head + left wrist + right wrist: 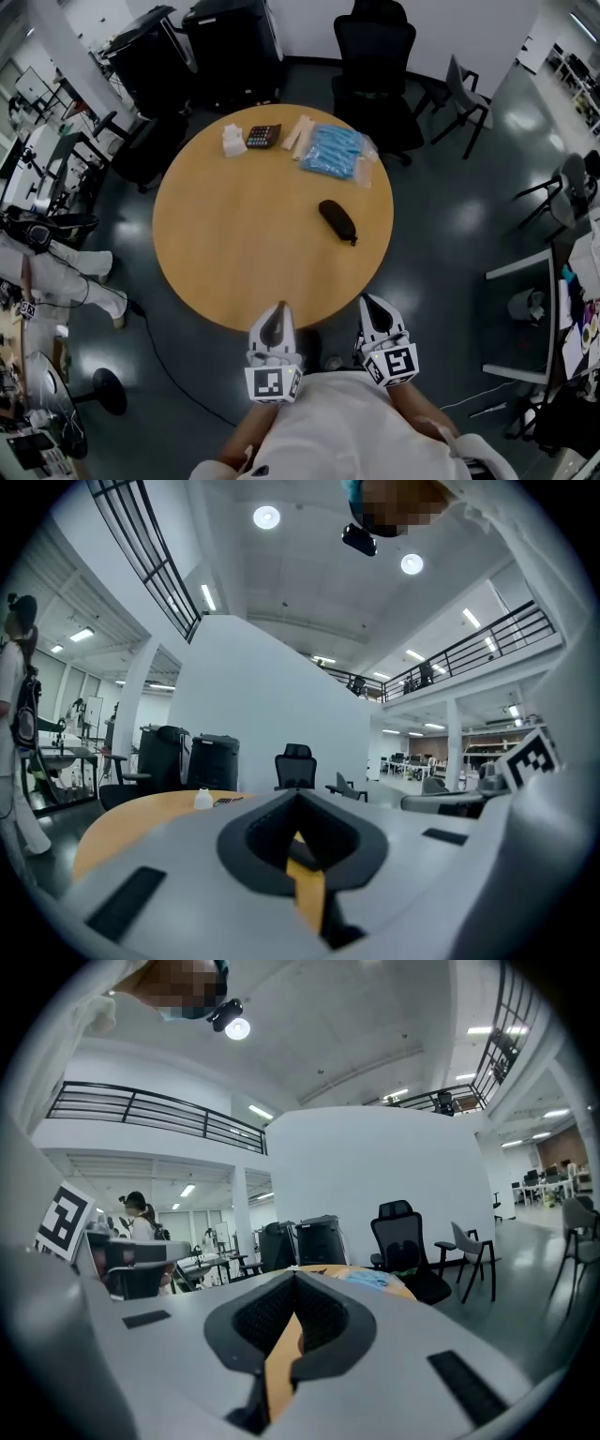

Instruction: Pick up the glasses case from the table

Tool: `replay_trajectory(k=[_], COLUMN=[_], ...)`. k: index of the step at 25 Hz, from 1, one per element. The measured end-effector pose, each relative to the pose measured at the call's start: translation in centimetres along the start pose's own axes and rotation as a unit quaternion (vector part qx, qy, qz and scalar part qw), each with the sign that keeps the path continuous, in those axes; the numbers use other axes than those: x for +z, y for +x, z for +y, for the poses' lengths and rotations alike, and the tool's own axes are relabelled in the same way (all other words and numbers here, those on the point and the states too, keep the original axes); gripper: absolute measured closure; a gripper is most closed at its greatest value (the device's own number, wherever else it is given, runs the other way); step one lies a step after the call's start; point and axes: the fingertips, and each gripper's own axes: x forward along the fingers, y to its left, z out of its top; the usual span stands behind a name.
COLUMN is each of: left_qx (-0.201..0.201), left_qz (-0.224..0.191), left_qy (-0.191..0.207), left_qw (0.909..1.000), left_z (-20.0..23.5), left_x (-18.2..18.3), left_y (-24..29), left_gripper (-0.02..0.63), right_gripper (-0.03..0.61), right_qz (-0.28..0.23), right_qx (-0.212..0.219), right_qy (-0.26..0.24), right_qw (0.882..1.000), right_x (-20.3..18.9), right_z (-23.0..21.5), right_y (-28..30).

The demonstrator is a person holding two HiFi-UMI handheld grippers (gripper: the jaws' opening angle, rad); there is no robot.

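Head view: glasses case [337,220] lies untouched on the table [216,253], right of centre, nearer the right edge. Left gripper [278,309] and right gripper [367,304] hover at the near edge, both with jaws pressed together and nothing between them, well apart from the case. My read: nothing done yet. Reach, open, grasp and lift are all left.

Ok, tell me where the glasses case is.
Head view: the case lies on the table's right half, just below the blue packet, ahead of the right gripper.
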Motion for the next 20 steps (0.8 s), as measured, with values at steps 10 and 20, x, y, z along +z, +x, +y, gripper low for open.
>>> replay_trajectory(k=[10, 20], left_qx=[-0.033, 0.005], left_qz=[0.005, 0.02], left_qy=[-0.015, -0.027], left_qw=[0.9993, 0.9994], left_z=[6.1, 7.3], left_x=[2.8, 2.4], left_y=[12.5, 18.0], left_gripper=[0.609, 0.609], right_gripper=[0.563, 0.3], right_qz=[0.126, 0.349], right_qx=[-0.012, 0.045], right_qy=[-0.011, -0.037], right_qw=[0.992, 0.935], right_x=[-3.0, -14.8], right_z=[-7.1, -13.6], right_y=[16.5, 27.8])
